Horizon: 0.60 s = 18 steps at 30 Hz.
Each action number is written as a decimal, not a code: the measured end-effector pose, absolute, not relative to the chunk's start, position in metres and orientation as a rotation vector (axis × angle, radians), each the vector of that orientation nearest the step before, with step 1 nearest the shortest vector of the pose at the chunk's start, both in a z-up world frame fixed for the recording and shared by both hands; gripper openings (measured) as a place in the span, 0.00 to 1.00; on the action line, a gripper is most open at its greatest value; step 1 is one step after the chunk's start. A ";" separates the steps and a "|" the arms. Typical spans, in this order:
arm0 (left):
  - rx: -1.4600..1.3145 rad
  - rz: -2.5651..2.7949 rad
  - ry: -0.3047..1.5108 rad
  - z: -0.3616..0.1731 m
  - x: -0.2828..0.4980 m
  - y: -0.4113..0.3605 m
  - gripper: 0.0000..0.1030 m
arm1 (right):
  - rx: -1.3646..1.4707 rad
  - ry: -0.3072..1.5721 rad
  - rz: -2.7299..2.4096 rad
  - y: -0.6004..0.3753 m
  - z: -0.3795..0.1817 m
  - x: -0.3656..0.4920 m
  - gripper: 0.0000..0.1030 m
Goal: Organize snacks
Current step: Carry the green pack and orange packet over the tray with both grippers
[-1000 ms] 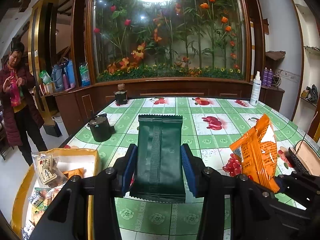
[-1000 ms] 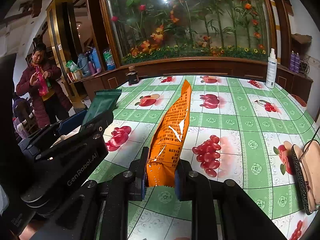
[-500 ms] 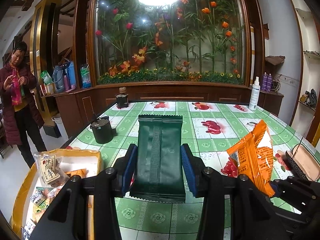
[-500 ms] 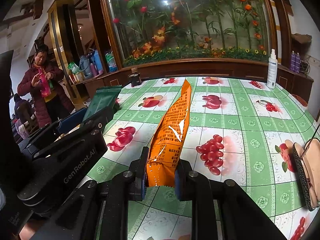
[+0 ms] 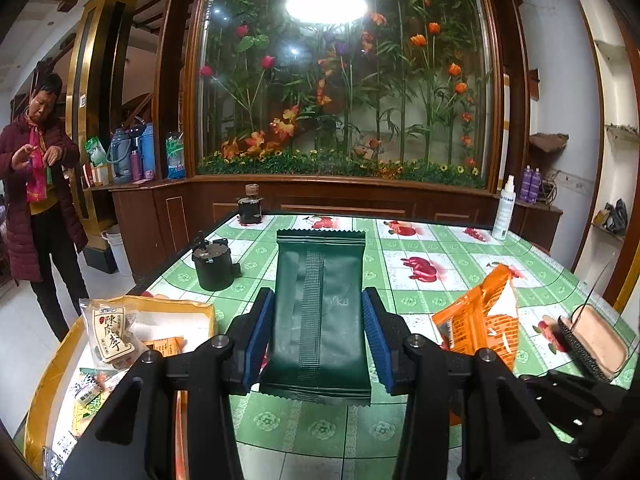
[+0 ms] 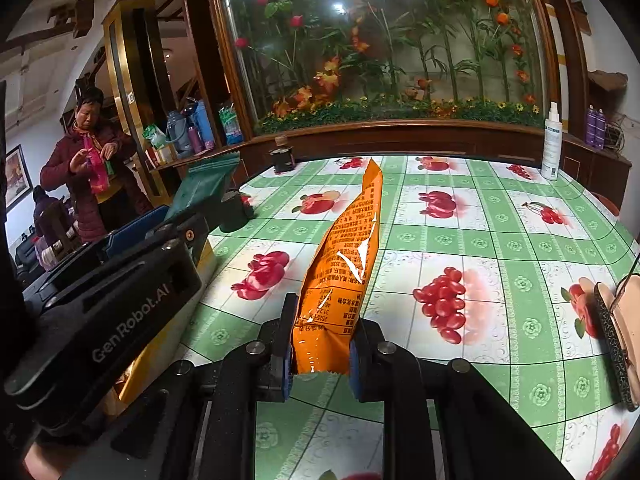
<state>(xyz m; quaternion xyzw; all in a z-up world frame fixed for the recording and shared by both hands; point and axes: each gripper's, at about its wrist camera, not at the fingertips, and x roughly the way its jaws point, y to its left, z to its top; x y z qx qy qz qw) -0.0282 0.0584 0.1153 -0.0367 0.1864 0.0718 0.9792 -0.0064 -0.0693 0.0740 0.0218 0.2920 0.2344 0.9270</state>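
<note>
Left gripper (image 5: 318, 334): clamped on green packet (image 5: 320, 300), held above table (image 5: 420, 292). Right gripper (image 6: 320, 354): closed on orange packet (image 6: 344, 272) (seam up). Yellow tray (image 5: 48, 368) of snacks, left. Black pot (image 5: 213, 266) beyond. Person (image 5: 36, 200) standing, far left.

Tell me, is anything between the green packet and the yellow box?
Nothing visible. The left gripper holds the green packet above the table, and the yellow box sits open just to its left, snacks already inside.

Lower left, the yellow basket (image 5: 48, 364) sits already crowded with packets. Two black pots (image 5: 213, 268) block the table's left edge; mid-table (image 6: 496, 236) lies open.
</note>
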 end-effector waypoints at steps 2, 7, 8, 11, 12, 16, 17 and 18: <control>-0.088 0.144 0.368 0.117 -0.034 0.064 0.42 | 0.048 0.599 0.488 -0.066 0.074 -0.008 0.22; -0.141 0.148 0.368 0.120 -0.053 0.085 0.42 | 0.053 0.605 0.529 -0.046 0.073 -0.014 0.22; -0.151 0.151 0.364 0.120 -0.059 0.090 0.42 | 0.045 0.603 0.542 -0.039 0.073 -0.016 0.22; -0.156 0.170 0.365 0.120 -0.077 0.108 0.42 | 0.011 0.590 0.581 -0.019 0.074 -0.024 0.22; -0.158 0.177 0.367 0.119 -0.082 0.114 0.42 | -0.003 0.584 0.600 -0.009 0.074 -0.028 0.22; -0.208 0.227 0.399 0.109 -0.105 0.155 0.42 | -0.046 0.590 0.666 0.024 0.070 -0.037 0.22; -0.215 0.245 0.405 0.107 -0.110 0.163 0.42 | -0.061 0.593 0.684 0.034 0.068 -0.039 0.22; -0.223 0.262 0.412 0.104 -0.113 0.171 0.42 | -0.069 0.594 0.694 0.040 0.067 -0.041 0.22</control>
